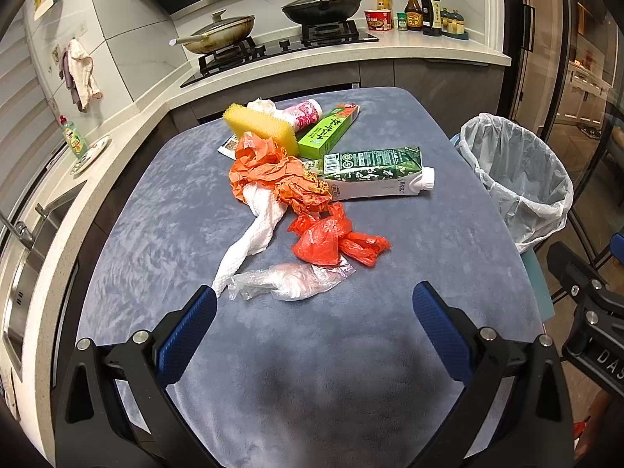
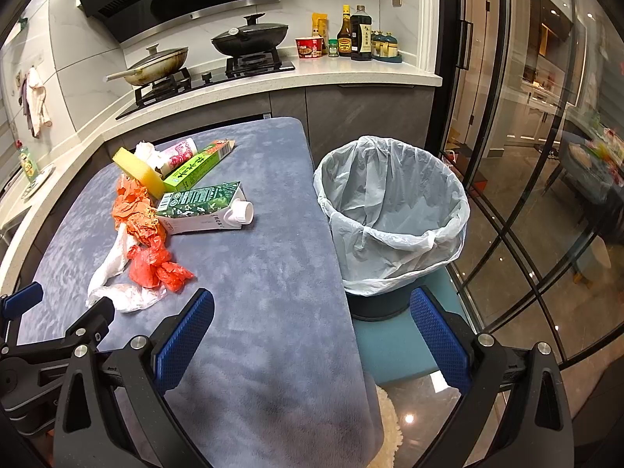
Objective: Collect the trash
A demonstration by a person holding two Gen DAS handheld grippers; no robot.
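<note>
A heap of trash lies on the blue-grey table (image 1: pixel 175 210): a clear plastic wrap (image 1: pixel 292 280) nearest, a red plastic bag (image 1: pixel 331 240), white paper towel (image 1: pixel 253 234), crumpled orange paper (image 1: pixel 273 171), a green milk carton (image 1: pixel 370 173), a green box (image 1: pixel 327 130), a yellow sponge (image 1: pixel 259 126) and a pink cup (image 1: pixel 302 113). My left gripper (image 1: pixel 314 304) is open and empty just short of the clear wrap. My right gripper (image 2: pixel 312 308) is open and empty over the table's right edge, near the lined trash bin (image 2: pixel 390 214). The heap also shows in the right wrist view (image 2: pixel 156 261).
The bin (image 1: pixel 514 179) stands on a teal stool (image 2: pixel 390 343) right of the table. Behind is a kitchen counter (image 1: pixel 390 48) with a stove, two pans and bottles. A sink (image 1: pixel 27 265) is at left. Glass doors (image 2: pixel 526 156) are at right.
</note>
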